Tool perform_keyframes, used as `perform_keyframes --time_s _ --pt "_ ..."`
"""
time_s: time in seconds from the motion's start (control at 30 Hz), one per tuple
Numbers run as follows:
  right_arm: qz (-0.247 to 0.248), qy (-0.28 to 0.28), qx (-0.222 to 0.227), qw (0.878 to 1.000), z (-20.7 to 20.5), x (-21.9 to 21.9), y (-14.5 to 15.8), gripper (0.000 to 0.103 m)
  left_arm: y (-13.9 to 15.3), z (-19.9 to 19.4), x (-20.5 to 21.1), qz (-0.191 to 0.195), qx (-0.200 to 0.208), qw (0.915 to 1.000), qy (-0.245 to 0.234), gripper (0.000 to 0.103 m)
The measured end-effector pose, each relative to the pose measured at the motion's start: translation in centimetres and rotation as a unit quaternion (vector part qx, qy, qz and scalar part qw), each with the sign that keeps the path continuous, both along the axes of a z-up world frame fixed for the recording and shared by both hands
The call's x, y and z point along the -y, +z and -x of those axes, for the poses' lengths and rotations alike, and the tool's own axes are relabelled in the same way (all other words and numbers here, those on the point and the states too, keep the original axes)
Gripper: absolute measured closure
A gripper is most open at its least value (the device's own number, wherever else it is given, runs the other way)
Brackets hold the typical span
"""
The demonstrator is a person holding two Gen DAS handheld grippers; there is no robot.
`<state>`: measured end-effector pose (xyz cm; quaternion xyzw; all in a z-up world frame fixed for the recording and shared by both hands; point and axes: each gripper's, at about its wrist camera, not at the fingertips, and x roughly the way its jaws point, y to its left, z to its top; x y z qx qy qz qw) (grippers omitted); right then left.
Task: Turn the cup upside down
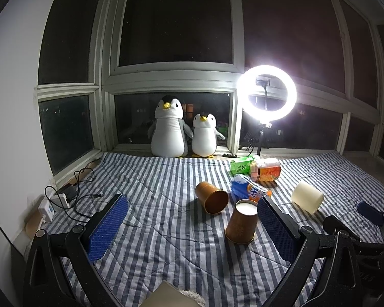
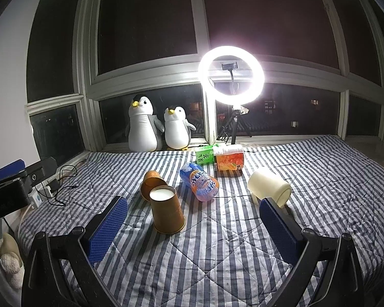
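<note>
A brown paper cup [image 1: 241, 222] stands upside down on the striped quilt, white base up; it also shows in the right wrist view [image 2: 167, 209]. A second brown cup [image 1: 211, 197] lies on its side behind it, mouth toward me, partly hidden in the right wrist view [image 2: 151, 181]. My left gripper [image 1: 192, 220] is open and empty, the upturned cup just inside its right finger. My right gripper [image 2: 193, 220] is open and empty, the upturned cup between its fingers nearer the left one.
A Fanta bottle [image 2: 199, 185], a green tea carton [image 2: 204, 155], an orange-labelled jar [image 2: 228, 160] and a cream cylinder [image 2: 268, 186] lie on the quilt [image 2: 217, 255]. Two plush penguins [image 1: 181, 130] and a ring light [image 1: 266, 93] stand at the window. Cables and a power strip [image 1: 56, 199] lie left.
</note>
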<state>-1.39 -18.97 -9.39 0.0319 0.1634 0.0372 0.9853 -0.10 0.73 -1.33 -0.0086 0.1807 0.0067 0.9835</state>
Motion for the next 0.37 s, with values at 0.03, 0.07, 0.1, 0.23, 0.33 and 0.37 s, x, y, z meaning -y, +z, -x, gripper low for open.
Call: perform_keyframes --time_s 0.03,0.07,0.1,0.23,0.33,0.37 --pt "0.0 0.001 -0.001 1.0 -0.02 -0.02 -0.04 0.001 -0.04 -0.05 0.02 0.0 -0.001 1.0 0.0 0.001" --pt "0.001 0.001 -0.002 1.0 -0.05 -0.03 -0.12 0.001 -0.05 -0.09 0.07 0.0 -0.001 1.0 -0.001 0.001" --pt "0.001 0.002 -0.003 1.0 -0.1 -0.06 -0.18 0.001 -0.06 -0.15 0.09 0.0 -0.001 1.0 -0.001 0.001" --pt "0.0 0.002 -0.004 1.0 -0.15 -0.16 -0.31 0.001 -0.11 -0.28 0.03 0.0 -0.001 1.0 -0.001 0.001" --pt "0.0 0.001 -0.003 1.0 -0.17 -0.18 -0.35 0.001 -0.12 -0.29 0.03 0.0 -0.001 1.0 -0.001 0.001" --pt "0.0 0.001 -0.003 1.0 -0.17 -0.16 -0.36 0.001 -0.18 -0.37 0.02 0.0 -0.002 1.0 0.001 0.001"
